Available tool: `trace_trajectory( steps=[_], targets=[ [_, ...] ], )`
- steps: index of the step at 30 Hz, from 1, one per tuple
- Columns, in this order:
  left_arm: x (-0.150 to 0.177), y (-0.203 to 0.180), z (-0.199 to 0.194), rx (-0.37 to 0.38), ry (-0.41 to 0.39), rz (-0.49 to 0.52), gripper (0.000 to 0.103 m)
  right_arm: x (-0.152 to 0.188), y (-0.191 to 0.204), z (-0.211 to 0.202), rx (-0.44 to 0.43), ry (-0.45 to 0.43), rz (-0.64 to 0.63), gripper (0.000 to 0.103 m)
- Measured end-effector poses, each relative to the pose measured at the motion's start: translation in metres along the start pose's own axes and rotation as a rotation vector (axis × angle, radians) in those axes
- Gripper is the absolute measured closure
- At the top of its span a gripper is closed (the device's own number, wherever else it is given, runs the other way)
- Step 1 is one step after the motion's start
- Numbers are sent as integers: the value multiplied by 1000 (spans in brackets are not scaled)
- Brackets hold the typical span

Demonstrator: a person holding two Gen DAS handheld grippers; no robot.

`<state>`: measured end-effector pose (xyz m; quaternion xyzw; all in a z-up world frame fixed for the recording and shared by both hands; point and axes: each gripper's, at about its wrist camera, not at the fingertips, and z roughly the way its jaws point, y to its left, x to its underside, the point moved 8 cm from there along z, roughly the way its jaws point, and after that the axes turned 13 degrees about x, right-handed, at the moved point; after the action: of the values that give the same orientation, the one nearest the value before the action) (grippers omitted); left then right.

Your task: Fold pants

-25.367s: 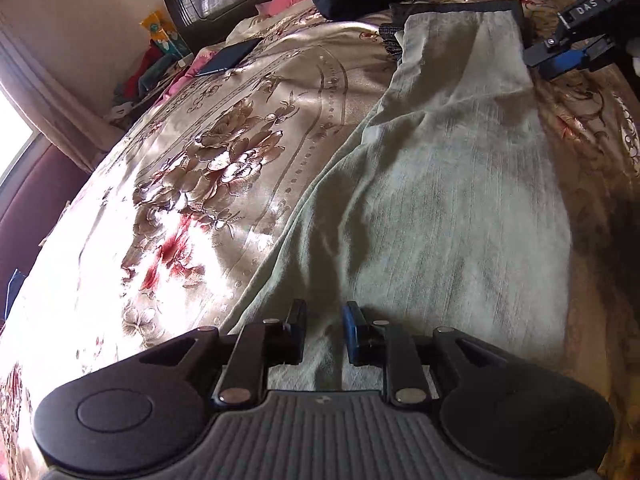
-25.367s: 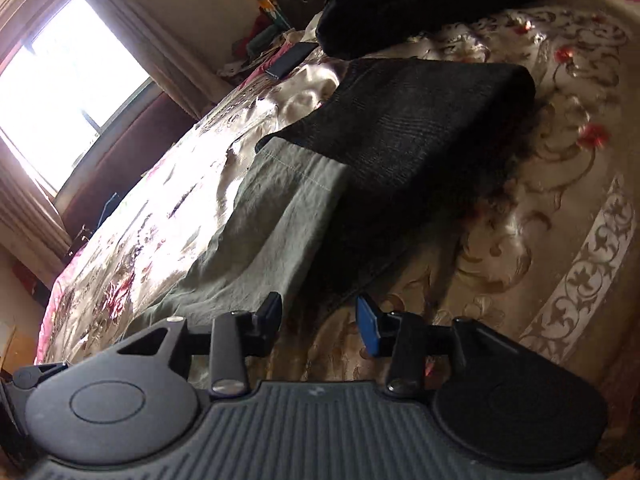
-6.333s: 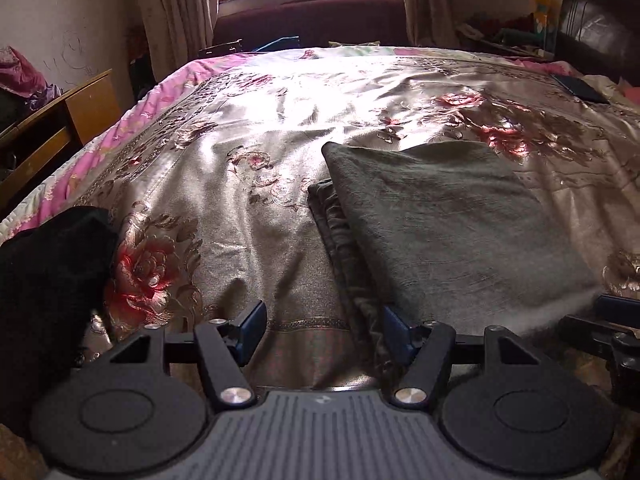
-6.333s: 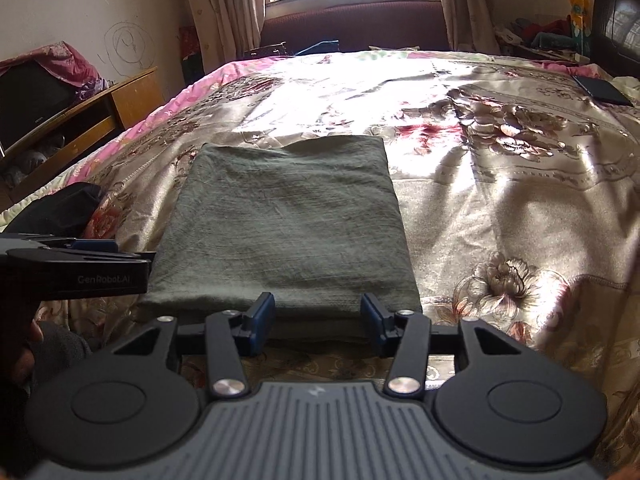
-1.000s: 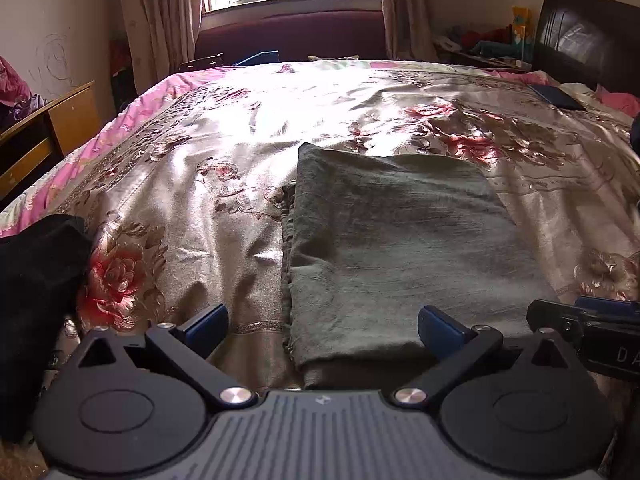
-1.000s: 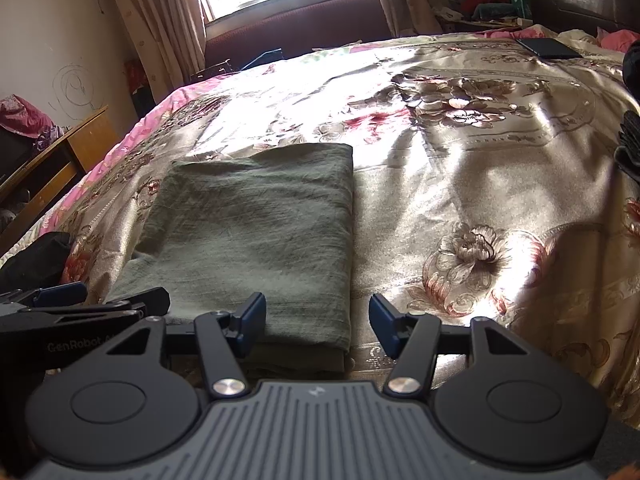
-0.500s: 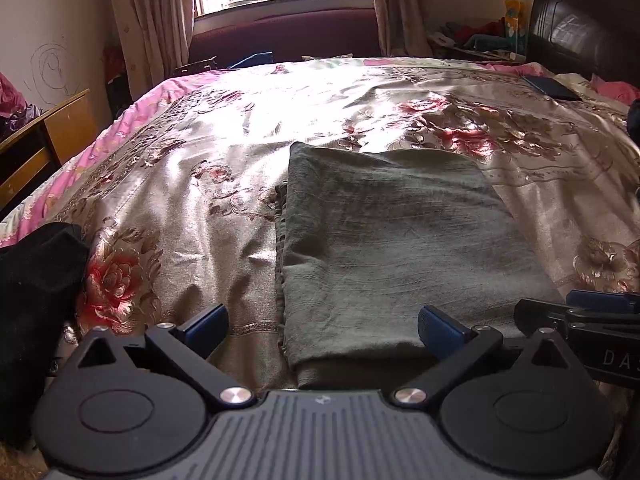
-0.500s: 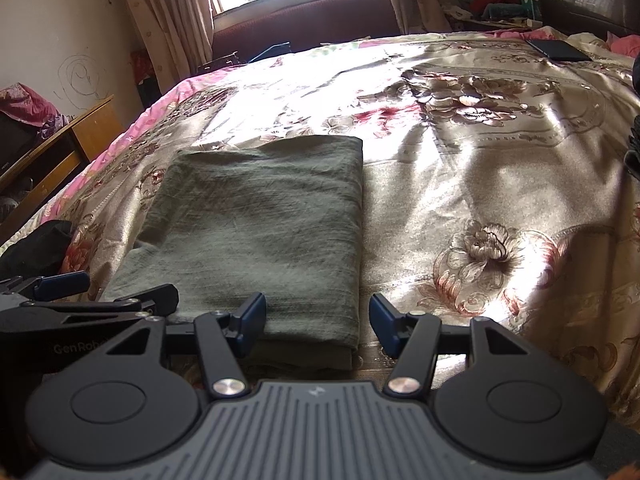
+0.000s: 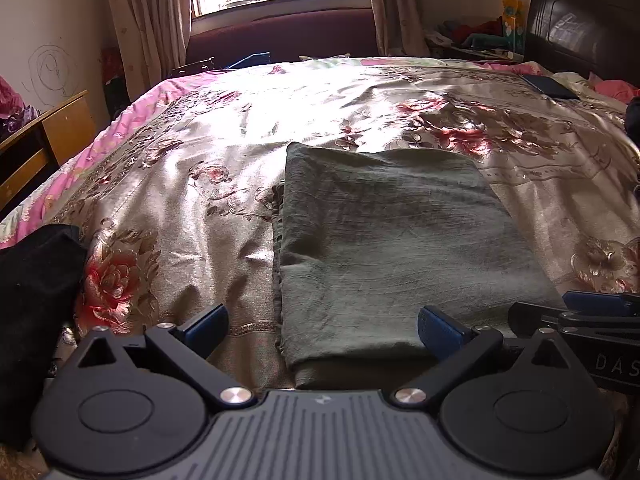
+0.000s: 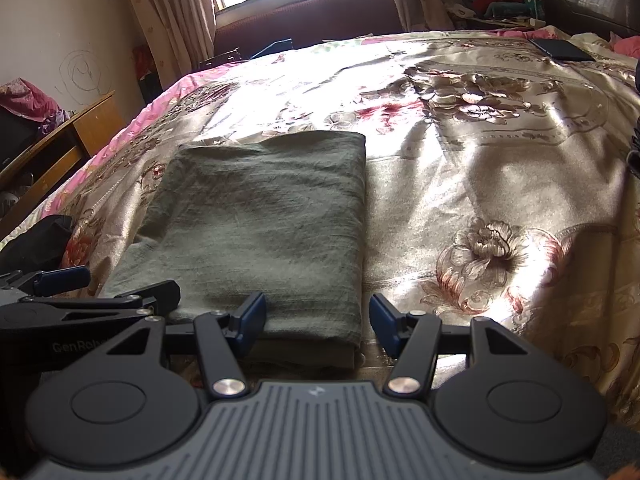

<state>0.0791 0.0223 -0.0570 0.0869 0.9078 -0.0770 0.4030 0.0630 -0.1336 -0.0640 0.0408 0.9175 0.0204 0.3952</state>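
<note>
The grey-green pants (image 9: pixel 400 240) lie folded into a flat rectangle on the floral bedspread (image 9: pixel 192 184); they also show in the right wrist view (image 10: pixel 264 216). My left gripper (image 9: pixel 322 326) is open wide and empty, just short of the bundle's near left corner. My right gripper (image 10: pixel 316 322) is open and empty at the bundle's near right corner. Each gripper shows in the other's view: the right one (image 9: pixel 576 320) at the right edge, the left one (image 10: pixel 92 292) at the left edge.
A black garment (image 9: pixel 32 304) lies at the near left bed edge. A dark phone (image 9: pixel 550 86) lies far right near the headboard (image 9: pixel 580 36). A wooden desk (image 9: pixel 44 136) stands left of the bed. A window and sofa are beyond the far edge.
Both grippers have drawn back slightly from the folded pants and tilted up a little. The pants have not moved. Both stay open.
</note>
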Motion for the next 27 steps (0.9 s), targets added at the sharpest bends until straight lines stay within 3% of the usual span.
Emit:
trace_trajectory(
  steps=[27],
  targets=[
    [2, 3, 3, 28, 19, -30, 0, 1, 2, 0, -8, 4, -12, 44]
  ],
)
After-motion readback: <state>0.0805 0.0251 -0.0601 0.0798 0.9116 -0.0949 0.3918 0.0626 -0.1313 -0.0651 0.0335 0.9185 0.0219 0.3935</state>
